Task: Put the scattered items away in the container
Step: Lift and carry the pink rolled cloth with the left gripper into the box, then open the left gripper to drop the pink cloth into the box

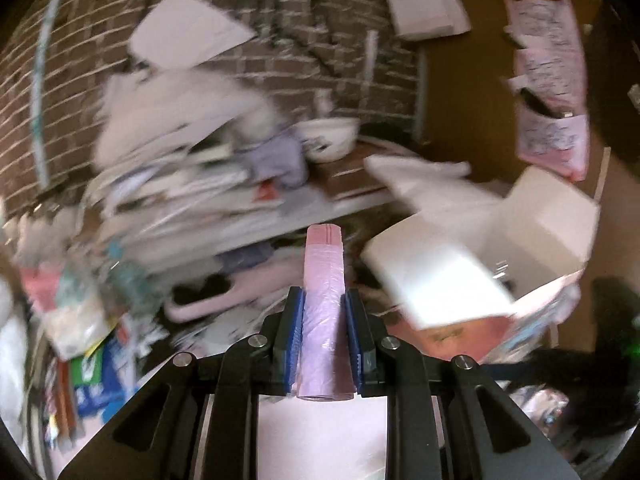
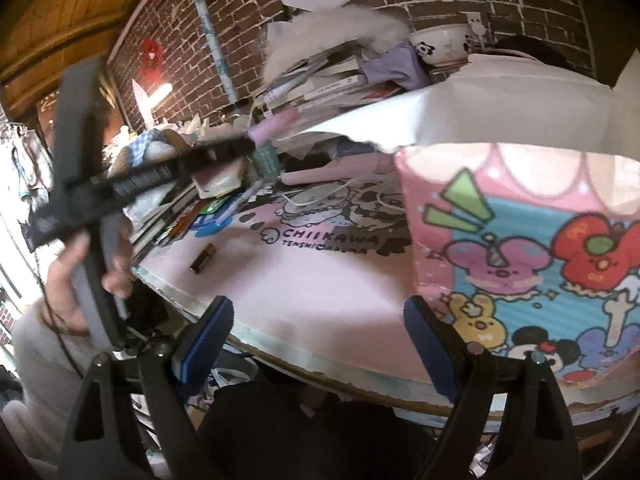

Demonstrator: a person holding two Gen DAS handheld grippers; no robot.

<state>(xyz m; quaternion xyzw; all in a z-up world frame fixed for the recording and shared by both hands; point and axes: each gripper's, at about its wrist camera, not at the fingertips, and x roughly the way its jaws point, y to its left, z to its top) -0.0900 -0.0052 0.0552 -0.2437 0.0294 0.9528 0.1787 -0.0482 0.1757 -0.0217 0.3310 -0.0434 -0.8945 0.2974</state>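
Note:
My left gripper [image 1: 322, 300] is shut on a pink roll of plastic bags [image 1: 323, 280], held in the air above the desk. The open cartoon-printed box [image 1: 500, 248] lies to its right, flaps up. In the right wrist view the left gripper [image 2: 256, 140] with the pink roll [image 2: 268, 130] shows at upper left, left of the box [image 2: 520, 240]. My right gripper [image 2: 320, 340] is open and empty at the desk's front edge. A small dark battery [image 2: 203, 263] lies on the pink desk mat [image 2: 300, 280].
A tall, untidy stack of books and papers [image 2: 328, 76] with a panda bowl [image 2: 440, 46] on top stands against the brick wall. Pens, cards and packets [image 2: 208, 212] litter the left of the mat. A pink wall organiser [image 1: 552, 80] hangs at right.

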